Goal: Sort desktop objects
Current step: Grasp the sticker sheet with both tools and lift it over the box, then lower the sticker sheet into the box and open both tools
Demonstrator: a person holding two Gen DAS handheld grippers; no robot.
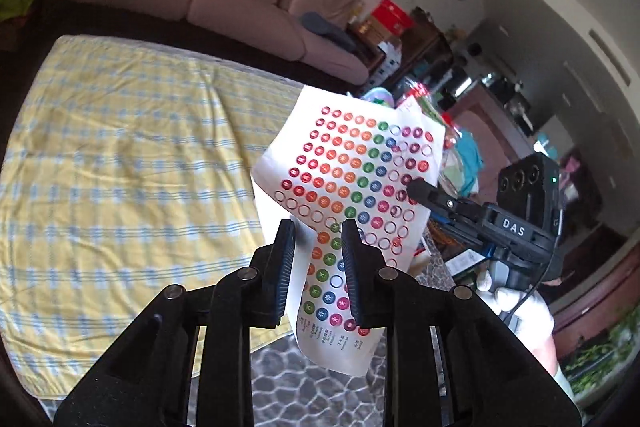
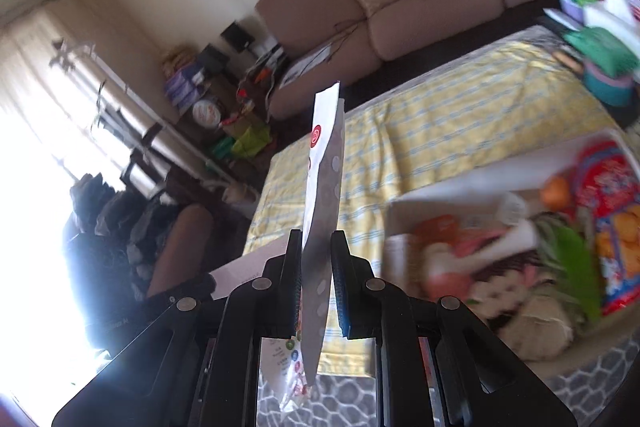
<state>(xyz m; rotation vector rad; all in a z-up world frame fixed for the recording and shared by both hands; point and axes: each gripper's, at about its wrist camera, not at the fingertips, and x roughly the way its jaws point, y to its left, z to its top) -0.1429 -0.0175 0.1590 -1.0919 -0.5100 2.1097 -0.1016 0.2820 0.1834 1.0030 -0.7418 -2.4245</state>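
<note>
We hold the sticker sheet (image 1: 352, 187) up in the air over the near right edge of the surface (image 1: 120, 155), which is draped in a yellow checked cloth, and the sheet hangs curled, printed side toward the left wrist camera. Our right gripper (image 2: 316, 259) has its fingers (image 2: 294, 267) clenched on the sheet, which we see edge-on running up between them in the right wrist view; in the left wrist view the same gripper reaches in from the right and pinches the sheet at its right margin. Our left gripper (image 1: 318, 247) sits just in front of the sheet's lower part with its fingers (image 1: 282, 267) released and parted; the paper lies beyond the gap, and whether it touches either finger we cannot tell. A box (image 2: 500, 227) crowded with packets and toys lies near and to the right on the surface, blurred, so we cannot read its contents exactly. We judge the step in hand to be carrying the sheet to its sorted place, perhaps handing it over or steadying it with the left. To do this well we keep the right grip firm but flat so the paper does not crease, close the left only once the sheet's edge lies truly between its fingers, and move slowly, since a limp sheet swings and may snag on the box rim
</note>
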